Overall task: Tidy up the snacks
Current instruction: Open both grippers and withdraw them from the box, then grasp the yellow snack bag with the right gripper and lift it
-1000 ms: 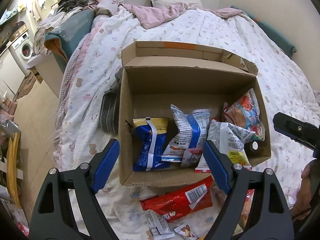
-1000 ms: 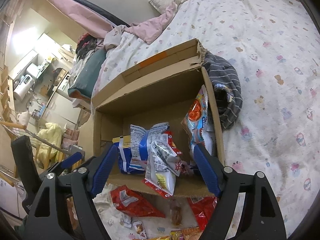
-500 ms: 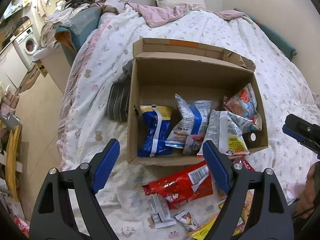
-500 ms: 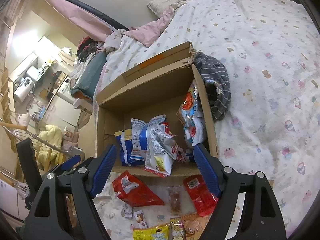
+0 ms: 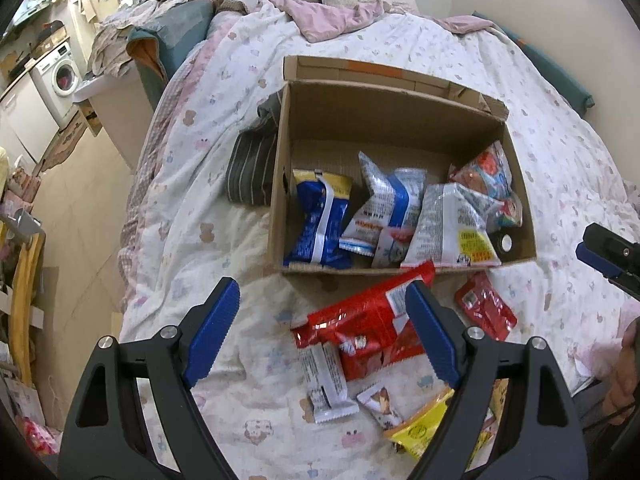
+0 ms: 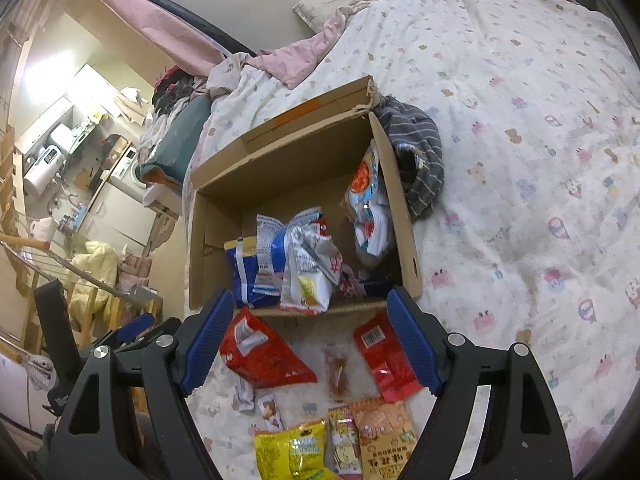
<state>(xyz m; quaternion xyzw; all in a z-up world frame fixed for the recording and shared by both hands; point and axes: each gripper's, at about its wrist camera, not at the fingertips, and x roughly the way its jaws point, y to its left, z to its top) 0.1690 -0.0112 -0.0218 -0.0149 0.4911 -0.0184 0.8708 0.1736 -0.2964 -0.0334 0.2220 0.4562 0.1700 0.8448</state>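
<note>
An open cardboard box [image 5: 280, 176] [image 6: 404, 216] stands on the bed and holds several snack bags, among them a blue bag [image 5: 320, 220] and a silver bag [image 5: 448, 228]. Loose snacks lie on the quilt in front of it: a big red bag [image 5: 368, 320] [image 6: 264, 356], a small red packet [image 5: 486, 310] [image 6: 384, 356], a white bar [image 5: 326, 380], a yellow bag [image 6: 292, 452] and an orange bag [image 6: 384, 436]. My left gripper [image 5: 324, 336] is open and empty above the loose snacks. My right gripper [image 6: 310, 340] is open and empty just in front of the box.
A striped grey cloth [image 5: 252, 168] [image 6: 416, 152] lies against the box's far side. The bed quilt [image 6: 520, 160] spreads to the right. The bed's left edge drops to the floor [image 5: 80, 208], with a washing machine [image 5: 60, 76] and clutter beyond.
Both grippers have pulled back from the box toward me, so more loose snacks in front of the box show. Both stayed open and empty.
</note>
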